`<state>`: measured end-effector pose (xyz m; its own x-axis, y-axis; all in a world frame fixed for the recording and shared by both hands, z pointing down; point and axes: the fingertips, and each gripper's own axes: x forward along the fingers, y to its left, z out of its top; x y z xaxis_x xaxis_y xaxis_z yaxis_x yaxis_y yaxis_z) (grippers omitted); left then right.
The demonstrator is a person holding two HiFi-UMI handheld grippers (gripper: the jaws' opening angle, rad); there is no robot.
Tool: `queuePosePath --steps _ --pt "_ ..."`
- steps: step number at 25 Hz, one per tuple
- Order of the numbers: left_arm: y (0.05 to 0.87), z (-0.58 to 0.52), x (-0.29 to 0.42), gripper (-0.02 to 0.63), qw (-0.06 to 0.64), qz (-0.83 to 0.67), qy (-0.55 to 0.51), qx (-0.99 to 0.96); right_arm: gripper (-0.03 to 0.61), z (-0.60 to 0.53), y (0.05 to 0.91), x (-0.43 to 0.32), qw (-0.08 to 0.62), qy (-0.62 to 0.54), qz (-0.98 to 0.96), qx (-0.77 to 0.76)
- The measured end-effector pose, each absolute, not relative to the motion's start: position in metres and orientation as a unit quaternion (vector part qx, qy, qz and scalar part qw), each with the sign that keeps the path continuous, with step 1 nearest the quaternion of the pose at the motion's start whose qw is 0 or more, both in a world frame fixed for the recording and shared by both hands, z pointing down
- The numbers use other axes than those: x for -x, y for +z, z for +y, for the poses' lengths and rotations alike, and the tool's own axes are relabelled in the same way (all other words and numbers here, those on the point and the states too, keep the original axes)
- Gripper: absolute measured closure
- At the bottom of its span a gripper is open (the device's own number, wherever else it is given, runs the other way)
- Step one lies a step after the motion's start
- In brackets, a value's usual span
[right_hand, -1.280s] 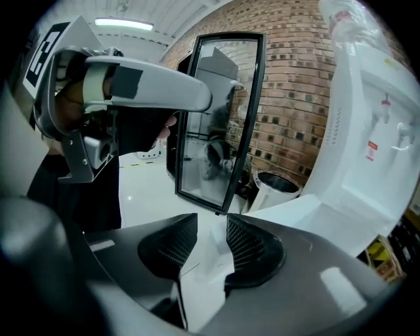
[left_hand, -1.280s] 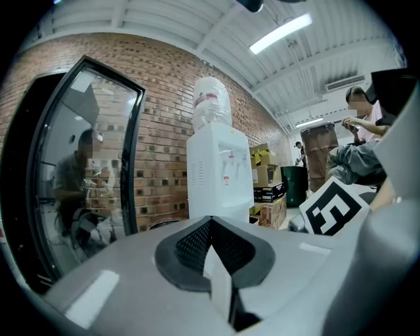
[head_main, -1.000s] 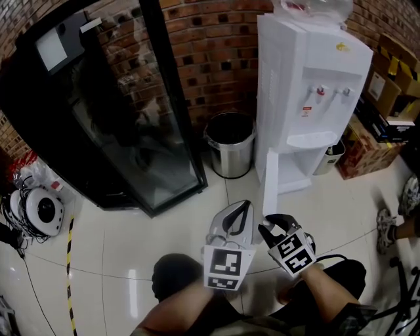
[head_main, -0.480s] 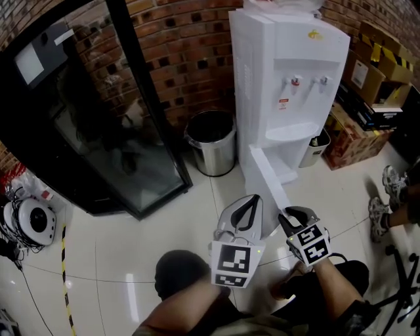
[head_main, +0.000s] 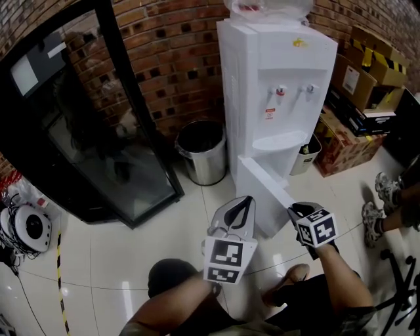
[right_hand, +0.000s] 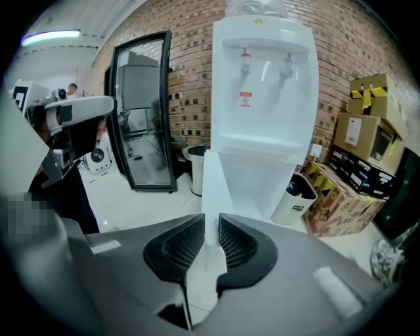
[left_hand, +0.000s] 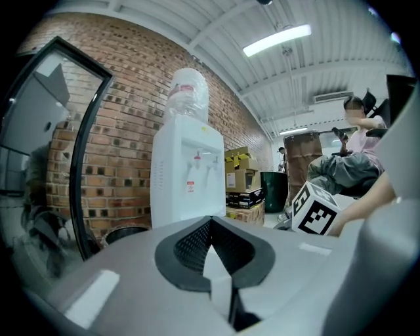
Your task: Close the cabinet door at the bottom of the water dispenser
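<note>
Now right tongs closing astride free edge of half-open cabinet door

White water dispenser, red-brown brick wall

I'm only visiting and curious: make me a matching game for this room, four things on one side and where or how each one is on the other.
Things:
1. door
2. bin
3. boxes
4. bottle

Place or state, as the head view shows it:
a. on top of the dispenser
b. swung open
c. left of the dispenser
d. right of the dispenser

Pairs: 1-b, 2-c, 3-d, 4-a
</note>
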<state>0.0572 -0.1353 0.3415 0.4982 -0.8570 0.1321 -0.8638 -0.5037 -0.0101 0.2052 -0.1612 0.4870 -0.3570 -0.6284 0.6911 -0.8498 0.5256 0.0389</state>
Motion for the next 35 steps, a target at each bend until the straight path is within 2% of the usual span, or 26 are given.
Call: queuePosePath --steps 5,12,16,20,28,35 --pt "0.328 -0.182 -0.068 0.614 -0.020 -0.493 0.090 -0.865 0.509 -0.189 0.485 -0.240 0.341 0.174 -0.781 -0.494" --pt "0.384 -0.226 -0.067 0.614 0.061 -0.508 0.094 -0.854 0.512 -0.228 0.483 -0.277 0.325 0.185 -0.754 -0.540" --pt "0.395 -0.234 -0.067 0.614 0.042 -0.511 0.111 -0.851 0.532 -0.252 0.483 -0.293 0.310 0.193 -0.734 -0.573" --pt "0.404 -0.237 -0.058 0.614 0.051 -0.518 0.115 -0.846 0.574 -0.276 0.484 -0.305 0.280 0.216 -0.717 -0.601" --pt "0.403 -0.241 -0.028 0.614 0.071 -0.548 0.099 -0.828 0.577 -0.335 0.485 -0.314 0.179 0.259 -0.672 -0.670" --pt "0.411 -0.250 -0.012 0.614 0.081 -0.558 0.105 -0.819 0.577 -0.380 0.482 -0.319 0.020 0.278 -0.651 -0.706"
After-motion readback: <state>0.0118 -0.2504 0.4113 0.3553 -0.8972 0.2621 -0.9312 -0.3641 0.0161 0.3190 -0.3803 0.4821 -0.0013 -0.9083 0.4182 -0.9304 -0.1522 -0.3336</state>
